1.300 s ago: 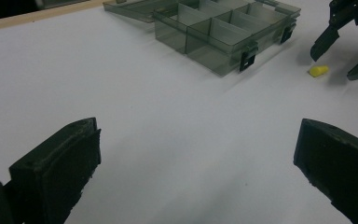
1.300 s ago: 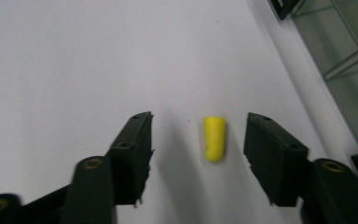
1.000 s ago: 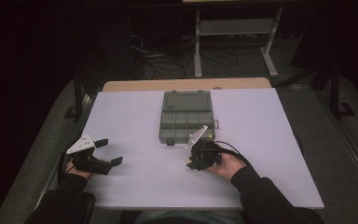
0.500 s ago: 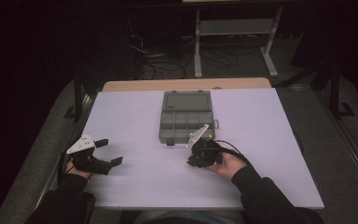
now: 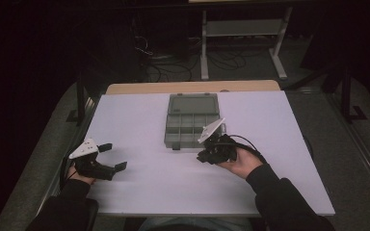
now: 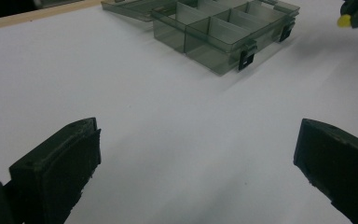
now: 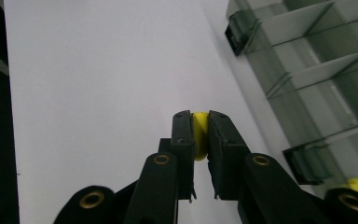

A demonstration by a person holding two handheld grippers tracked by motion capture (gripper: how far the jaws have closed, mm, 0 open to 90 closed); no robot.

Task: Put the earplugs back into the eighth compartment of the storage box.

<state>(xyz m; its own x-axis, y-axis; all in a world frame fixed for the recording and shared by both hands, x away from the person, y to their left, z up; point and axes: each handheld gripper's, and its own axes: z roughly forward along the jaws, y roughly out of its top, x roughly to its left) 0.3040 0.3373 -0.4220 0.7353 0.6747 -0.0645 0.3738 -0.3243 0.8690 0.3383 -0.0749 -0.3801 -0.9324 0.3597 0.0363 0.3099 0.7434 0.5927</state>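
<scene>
Item 1, lower left of the high view: left gripper (image 5: 110, 158), held in the person's left hand (image 5: 74, 174). Its jaws are standing wide apart with nothing between them, released and hovering low over the bare white counter (image 5: 144, 187), apparently parked in waiting while the other hand works.

Item 2, upper centre of the high view: clear grey compartment box (image 5: 191, 121), lying flat with its lid folded open toward the far edge, so the divided cells are facing up and ready to receive small parts. In the left gripper view the box is sitting at the top of the frame, latches toward the camera.

Item 3, centre right of the high view, just below the box's near right corner: right gripper (image 5: 206, 156), clenched on a small yellow bead (image 7: 200, 135). In the right gripper view the bead is sitting pinched between the two pads at the jaw tips, above the counter and beside the box rather than inside it; the grip at the very tips is likely keeping it free for dropping into a cell.

Item 4, lower right of the right gripper view: a second yellow bead (image 7: 357, 185), lying near the box's near wall; whether inside a cell cannot be told.
</scene>
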